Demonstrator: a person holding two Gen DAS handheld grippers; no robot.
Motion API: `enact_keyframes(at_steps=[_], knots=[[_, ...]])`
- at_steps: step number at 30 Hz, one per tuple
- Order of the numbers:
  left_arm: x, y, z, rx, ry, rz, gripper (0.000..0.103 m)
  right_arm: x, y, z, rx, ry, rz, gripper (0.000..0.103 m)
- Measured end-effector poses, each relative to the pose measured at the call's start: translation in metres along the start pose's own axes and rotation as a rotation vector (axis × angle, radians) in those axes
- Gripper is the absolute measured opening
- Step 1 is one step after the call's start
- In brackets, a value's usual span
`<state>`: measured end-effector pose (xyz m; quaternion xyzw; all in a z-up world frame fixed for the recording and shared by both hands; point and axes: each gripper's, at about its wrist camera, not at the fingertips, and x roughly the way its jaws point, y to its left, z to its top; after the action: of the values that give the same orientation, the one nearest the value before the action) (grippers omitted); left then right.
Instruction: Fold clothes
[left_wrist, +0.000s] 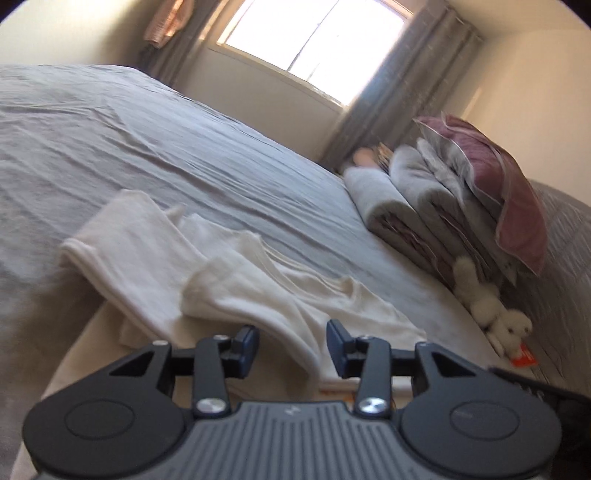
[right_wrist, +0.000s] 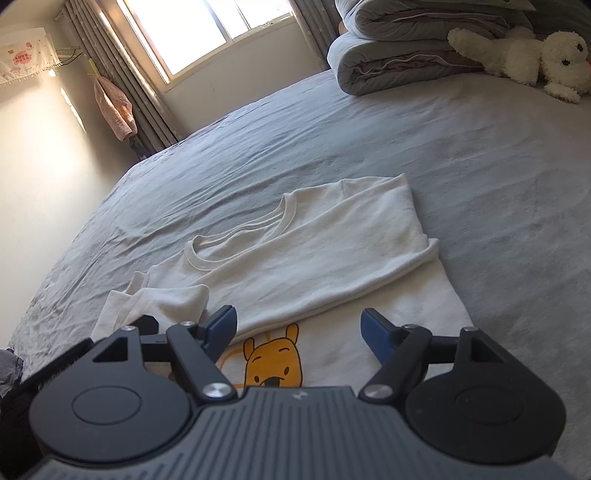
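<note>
Counted across both wrist views: 1 cream T-shirt (right_wrist: 306, 254) with 1 yellow bear print (right_wrist: 273, 363), lying on 1 bed under 1 grey sheet (right_wrist: 461, 155). At the far end, 1 stack of folded grey quilts (right_wrist: 402, 62), 1 mauve pillow (left_wrist: 506, 184) on top, and 1 white plush toy (right_wrist: 524, 62) beside it. Also 1 window (right_wrist: 207, 33) with 2 curtains, 1 left (right_wrist: 110, 55) and 1 right (left_wrist: 399, 92), 1 pink cloth (right_wrist: 116, 110) hanging by the left curtain, 1 orange card (left_wrist: 522, 357) near the plush toy, and 2 open-jawed grippers: 1 left gripper (left_wrist: 291, 350), 1 right gripper (right_wrist: 299, 332).
</note>
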<state>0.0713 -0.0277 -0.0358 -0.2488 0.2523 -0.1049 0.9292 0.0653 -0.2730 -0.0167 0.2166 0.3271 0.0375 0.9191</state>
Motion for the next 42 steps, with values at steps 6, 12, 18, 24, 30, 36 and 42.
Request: enact_keyframes(at_steps=[6,12,18,24,30,36,42], knots=[[0.012,0.000,0.009,-0.029,-0.043,0.057,0.007,0.000,-0.001,0.000,0.007,0.000,0.015,0.078],[0.015,-0.021,0.004,0.141,0.005,-0.117,0.006,0.004,-0.028,0.004,0.274,0.057,0.229,0.078],[0.009,-0.037,-0.011,0.322,0.109,-0.251,0.011,0.014,-0.061,-0.003,0.591,0.093,0.432,0.078],[-0.006,-0.046,-0.022,0.474,0.177,-0.305,0.040,0.014,-0.070,-0.007,0.677,0.096,0.469,0.078],[-0.029,-0.018,0.000,0.453,0.122,-0.210,0.046,0.009,-0.054,-0.005,0.569,0.120,0.420,0.067],[-0.036,0.018,0.036,0.370,0.032,-0.048,0.046,0.003,-0.013,0.001,0.276,0.123,0.306,0.015],[-0.043,0.052,0.065,0.254,-0.049,0.030,0.047,-0.034,0.001,0.022,0.056,-0.071,0.252,0.008]])
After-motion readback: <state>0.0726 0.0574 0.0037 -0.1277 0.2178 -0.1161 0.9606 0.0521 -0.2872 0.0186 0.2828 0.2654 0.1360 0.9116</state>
